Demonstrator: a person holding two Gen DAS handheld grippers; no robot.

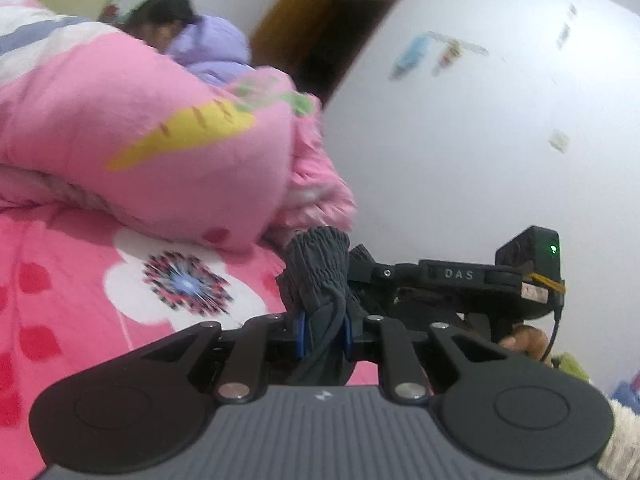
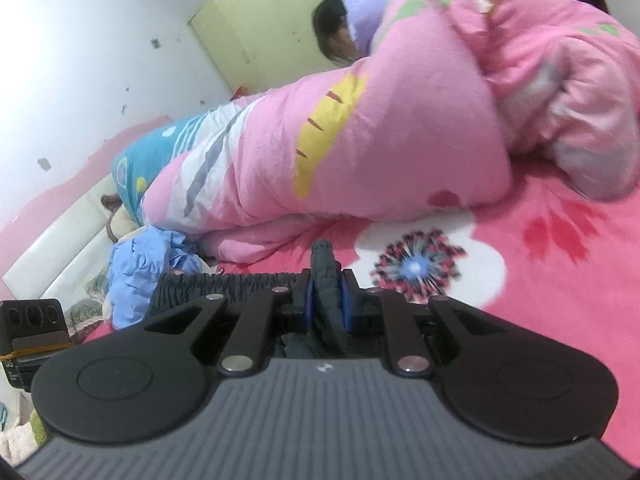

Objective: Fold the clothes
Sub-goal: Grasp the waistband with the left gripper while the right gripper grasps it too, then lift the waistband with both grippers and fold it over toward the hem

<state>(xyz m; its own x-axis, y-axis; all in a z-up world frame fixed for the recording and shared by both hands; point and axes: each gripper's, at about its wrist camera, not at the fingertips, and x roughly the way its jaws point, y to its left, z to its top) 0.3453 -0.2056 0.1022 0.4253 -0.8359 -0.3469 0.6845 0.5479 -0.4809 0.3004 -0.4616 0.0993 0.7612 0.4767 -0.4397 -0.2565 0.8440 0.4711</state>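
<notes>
Both wrist views low, close over bed sheet [image 1: 80, 280], facing pink quilt [image 2: 400, 140]; both share it.

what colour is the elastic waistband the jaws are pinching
Dark grey waistband, clearest in the right wrist view.

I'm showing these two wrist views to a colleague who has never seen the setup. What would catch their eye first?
Probably the big pink quilt with its yellow carrot print, heaped across the back of the bed. Next, the dark grey garment with a gathered elastic waistband, pinched at the front of each view by both tongs, left and right. A person in a lilac jacket sits behind the quilt.
</notes>
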